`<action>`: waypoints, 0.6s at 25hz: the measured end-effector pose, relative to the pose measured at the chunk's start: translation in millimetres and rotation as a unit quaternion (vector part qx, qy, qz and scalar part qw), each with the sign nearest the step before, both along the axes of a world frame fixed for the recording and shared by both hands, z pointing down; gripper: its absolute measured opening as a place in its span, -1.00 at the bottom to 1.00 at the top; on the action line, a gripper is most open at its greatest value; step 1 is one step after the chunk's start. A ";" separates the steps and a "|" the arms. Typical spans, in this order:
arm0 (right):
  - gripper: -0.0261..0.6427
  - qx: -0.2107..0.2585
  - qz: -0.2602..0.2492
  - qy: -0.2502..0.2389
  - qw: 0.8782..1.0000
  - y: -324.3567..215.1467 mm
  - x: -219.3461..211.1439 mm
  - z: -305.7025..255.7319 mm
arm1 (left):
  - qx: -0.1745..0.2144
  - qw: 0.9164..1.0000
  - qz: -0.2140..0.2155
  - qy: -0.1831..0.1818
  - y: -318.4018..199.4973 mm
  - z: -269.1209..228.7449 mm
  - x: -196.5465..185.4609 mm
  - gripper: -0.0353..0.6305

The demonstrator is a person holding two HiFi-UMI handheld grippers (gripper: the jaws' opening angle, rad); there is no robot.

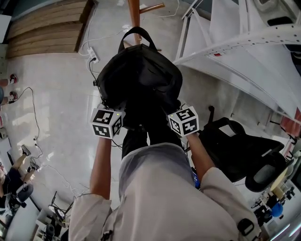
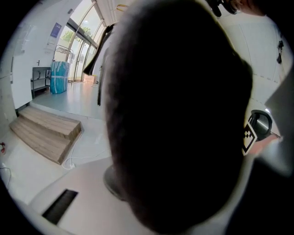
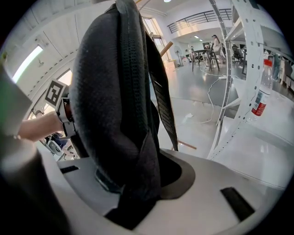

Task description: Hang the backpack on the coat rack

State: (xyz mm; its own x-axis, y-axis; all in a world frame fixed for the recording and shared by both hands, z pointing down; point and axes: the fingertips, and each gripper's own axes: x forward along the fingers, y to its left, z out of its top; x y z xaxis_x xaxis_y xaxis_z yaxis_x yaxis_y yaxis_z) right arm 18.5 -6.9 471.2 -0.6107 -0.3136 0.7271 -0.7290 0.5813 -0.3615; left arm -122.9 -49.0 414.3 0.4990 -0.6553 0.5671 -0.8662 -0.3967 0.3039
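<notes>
The backpack [image 1: 138,77] hangs in the air between both tongs, with its top loop [image 1: 137,32] near the rack [image 1: 134,14]. The left gripper [image 1: 109,117] grips its left side. The right gripper [image 3: 133,202] is clenched on a fold of its fabric on the right side.
</notes>
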 end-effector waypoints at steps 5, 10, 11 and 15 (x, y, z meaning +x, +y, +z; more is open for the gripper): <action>-0.56 -0.009 0.000 0.000 1.000 -2.7 -0.3 10.2 | -0.007 1.000 -0.001 -0.001 -3.5 10.9 -0.4 -0.64; -0.56 -0.013 -0.003 0.001 1.000 -9.2 1.7 19.2 | -0.012 1.000 -0.003 -0.001 -9.4 20.3 1.2 -0.64; -0.56 -0.014 -0.004 0.001 1.000 -10.1 2.1 21.2 | -0.013 1.000 -0.004 -0.001 -10.1 22.4 1.6 -0.64; -0.56 -0.018 -0.006 0.002 1.000 -15.0 1.7 28.5 | -0.017 1.000 -0.007 -0.001 -14.6 30.4 0.7 -0.64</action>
